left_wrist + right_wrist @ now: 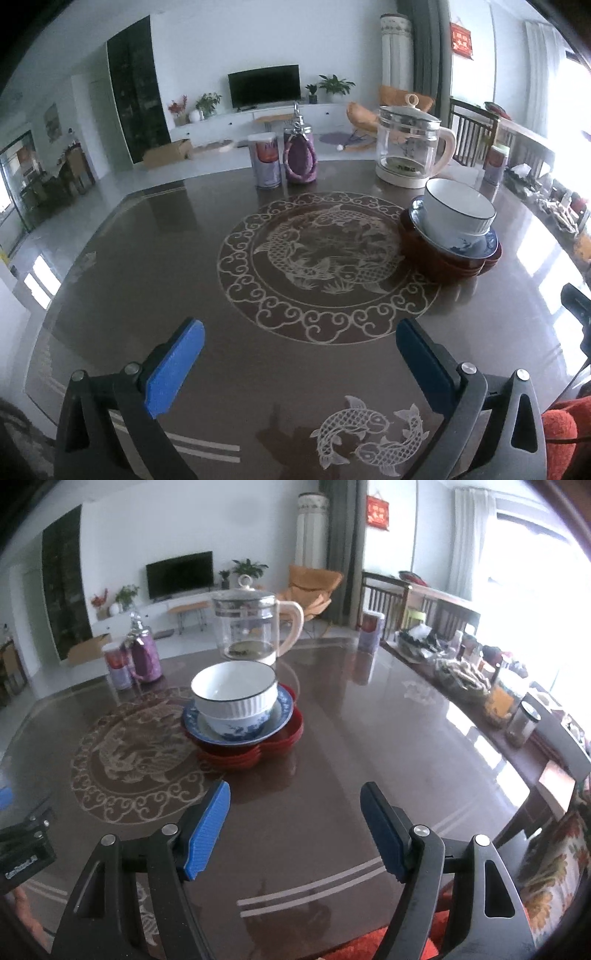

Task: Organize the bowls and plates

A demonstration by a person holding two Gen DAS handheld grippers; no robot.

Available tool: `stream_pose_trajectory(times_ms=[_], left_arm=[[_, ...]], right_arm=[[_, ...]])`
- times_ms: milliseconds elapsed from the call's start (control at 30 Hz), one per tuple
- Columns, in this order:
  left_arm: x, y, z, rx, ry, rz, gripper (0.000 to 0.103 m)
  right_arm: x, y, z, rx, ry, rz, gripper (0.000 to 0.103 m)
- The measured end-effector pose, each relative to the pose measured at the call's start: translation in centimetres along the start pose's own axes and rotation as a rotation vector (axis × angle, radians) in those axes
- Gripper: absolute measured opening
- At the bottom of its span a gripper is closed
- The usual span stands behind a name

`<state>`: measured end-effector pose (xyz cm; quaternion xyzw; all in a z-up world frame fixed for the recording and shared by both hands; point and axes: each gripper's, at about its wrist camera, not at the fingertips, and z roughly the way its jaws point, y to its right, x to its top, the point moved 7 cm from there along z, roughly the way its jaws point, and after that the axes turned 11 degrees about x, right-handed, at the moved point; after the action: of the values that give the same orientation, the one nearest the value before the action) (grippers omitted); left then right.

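Observation:
A stack stands on the dark glossy table [155, 258] [369, 738]: a white ribbed bowl [456, 206] [236, 692] nested in a blue-and-white bowl [458, 243] [236, 729], on a blue patterned plate [480, 247] [284, 709], on red lobed dishes [439, 262] [243, 755]. My left gripper [299, 347] hangs well short of the stack and to its left, jaws wide open and empty. My right gripper [295, 816] is also back from the stack, open with nothing between its blue pads [207, 830]. Part of the left gripper's body [22, 849] shows at the left edge of the right wrist view.
A glass kettle [410, 147] [251, 624] stands just behind the stack. A purple flask [299, 155] [142, 657] and a tin [264, 160] [116, 672] stand at the table's far side, another tin [369, 631] to the right. A cluttered sideboard [480, 679] runs along the right.

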<state>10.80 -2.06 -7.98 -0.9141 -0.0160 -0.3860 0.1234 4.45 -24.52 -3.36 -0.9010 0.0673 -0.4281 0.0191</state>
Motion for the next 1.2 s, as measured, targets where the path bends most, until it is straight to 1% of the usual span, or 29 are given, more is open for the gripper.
stream_pose_trajectory(times_ms=[67,233,467,567,700,800,867,900,1000,1100,1200], left_arm=[[0.0,-0.1,-0.6,0.001,0.004,0.008,0.103],[0.5,-0.5,-2.1,0.021,0.05,0.006,0.103],[0.3,-0.6,-2.9,0.042,0.056,0.028,0.103],[0.0,-0.4,-3.3,0.024,0.052,0.03,0.103],[-0.1,-0.2,-4.2,0.005,0.063,0.042,0.103],[0.0,-0.1,-4.9,0.011,0.081,0.057,0.103],[0.1,-0.1,-5.3,0.016,0.091,0.06,0.103],[0.1,-0.1,-5.3,0.013,0.087,0.06,0.103],[-0.1,-0.2,-5.7,-0.008,0.079,0.052,0.103],[-0.2,-0.7,-6.4,0.003,0.092,0.043,0.103],[-0.3,-0.9,-6.9,-0.01,0.088,0.052,0.103]], right_arm=[[-0.2,-0.4,-0.3,0.007,0.001,-0.008,0.076],[-0.3,-0.7,-0.8,0.001,0.01,-0.007,0.076],[-0.3,-0.4,-2.1,-0.036,0.049,-0.013,0.076],[-0.3,-0.5,-2.7,-0.044,0.064,-0.017,0.076],[0.0,-0.2,-3.6,-0.036,0.087,0.009,0.076],[0.2,0.2,-4.4,-0.044,0.101,0.023,0.077],[0.3,0.4,-4.7,-0.038,0.101,0.041,0.079],[0.3,0.5,-4.9,-0.034,0.103,0.049,0.08],[0.3,0.7,-5.4,-0.049,0.113,0.051,0.08],[0.3,0.6,-6.0,-0.057,0.117,0.045,0.08],[0.2,0.4,-6.7,-0.058,0.121,0.044,0.08]])
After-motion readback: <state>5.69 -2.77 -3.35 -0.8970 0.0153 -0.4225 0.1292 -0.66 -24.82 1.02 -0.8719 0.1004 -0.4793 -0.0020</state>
